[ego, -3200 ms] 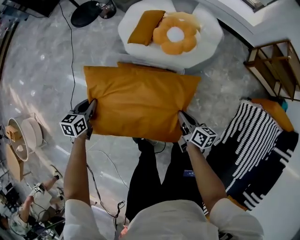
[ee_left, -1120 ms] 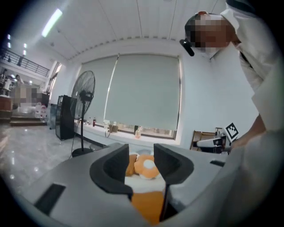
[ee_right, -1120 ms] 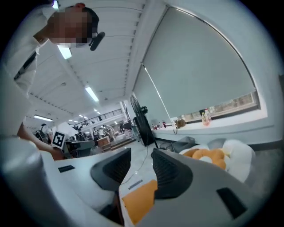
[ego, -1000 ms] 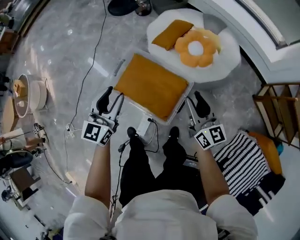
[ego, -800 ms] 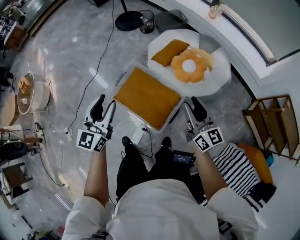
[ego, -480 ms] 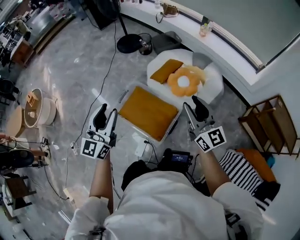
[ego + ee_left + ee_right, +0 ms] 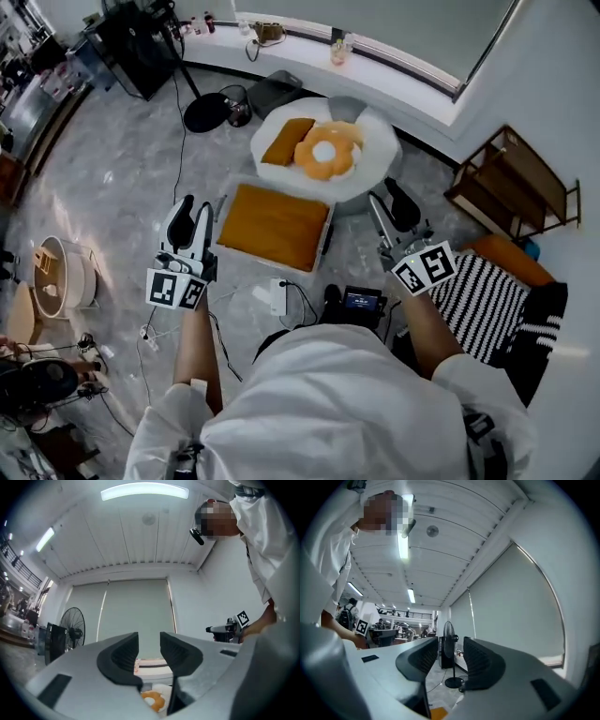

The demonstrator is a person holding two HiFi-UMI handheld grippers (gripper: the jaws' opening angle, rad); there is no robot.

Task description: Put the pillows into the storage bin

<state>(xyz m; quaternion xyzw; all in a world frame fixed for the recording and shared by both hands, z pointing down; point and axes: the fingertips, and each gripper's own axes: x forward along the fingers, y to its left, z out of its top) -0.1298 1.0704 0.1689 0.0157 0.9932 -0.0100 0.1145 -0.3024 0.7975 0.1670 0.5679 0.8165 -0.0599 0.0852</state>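
Note:
A large orange pillow lies flat inside the white storage bin on the floor. Behind it, a white round seat carries a small orange pillow and a flower-shaped pillow. My left gripper hangs left of the bin, raised above it; its jaws have just been closing, a gap remains and nothing is between them. My right gripper is held right of the bin, open and empty.
A black-and-white striped cushion lies at the right on something orange, beside a wooden rack. A black device and a white power block with cables sit near my feet. A standing fan is behind the seat.
Both grippers held the large pillow in the air, then let it go in the bin. Since then they have risen away from it and the head view has pulled back.

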